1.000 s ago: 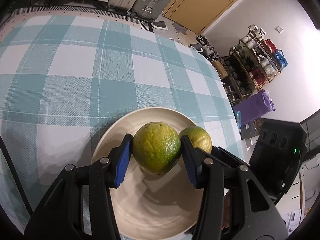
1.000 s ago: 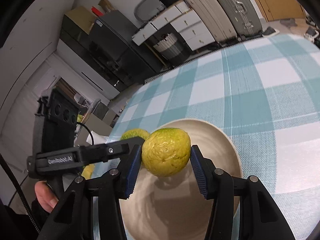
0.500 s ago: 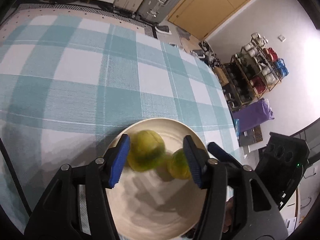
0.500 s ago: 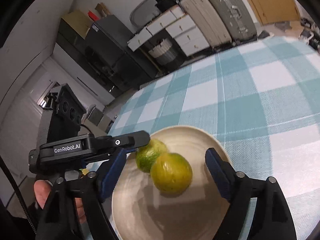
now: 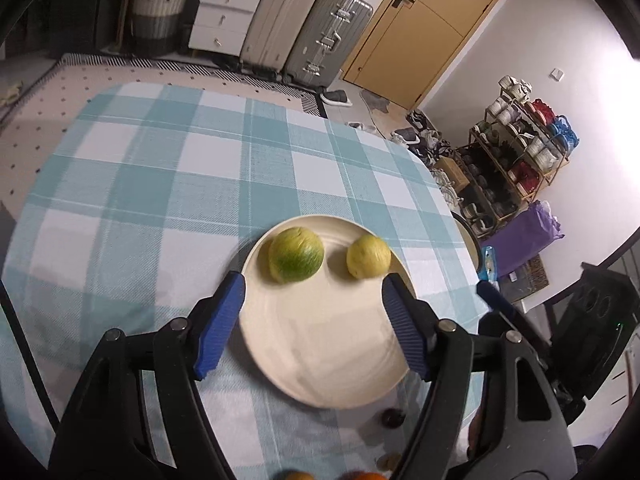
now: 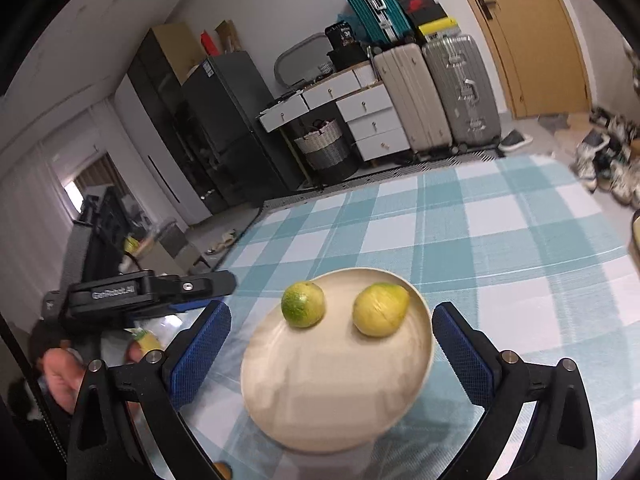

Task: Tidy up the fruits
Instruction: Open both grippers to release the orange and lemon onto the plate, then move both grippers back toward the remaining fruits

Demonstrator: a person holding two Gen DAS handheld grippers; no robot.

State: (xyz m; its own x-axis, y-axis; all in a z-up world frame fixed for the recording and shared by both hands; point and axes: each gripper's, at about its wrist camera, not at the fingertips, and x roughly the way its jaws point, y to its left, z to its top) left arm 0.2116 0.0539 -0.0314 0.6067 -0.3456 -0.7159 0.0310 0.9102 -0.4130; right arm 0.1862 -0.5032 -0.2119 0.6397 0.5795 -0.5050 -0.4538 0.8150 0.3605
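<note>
A cream plate (image 5: pixel 320 344) (image 6: pixel 332 400) sits on the teal checked tablecloth. Two yellow-green citrus fruits lie on its far part: a greener one (image 5: pixel 295 255) (image 6: pixel 302 304) on the left and a yellower one (image 5: pixel 368 257) (image 6: pixel 380 310) on the right. My left gripper (image 5: pixel 312 316) is open and empty, above the plate's near side. My right gripper (image 6: pixel 332 344) is open and empty, also over the plate. The left gripper's body (image 6: pixel 132 296) shows at the left of the right wrist view.
Small fruits lie near the table's front edge: orange ones (image 5: pixel 372 476), a dark one (image 5: pixel 393 417) and a yellow one (image 6: pixel 146 340) by the hand. Another dish's rim (image 5: pixel 470 236) sits at the table's right edge. Suitcases, drawers and a shelf stand beyond the table.
Both grippers opened and let their fruits drop onto the plate, then pulled back and up. The two fruits now rest apart on the plate's far side.
</note>
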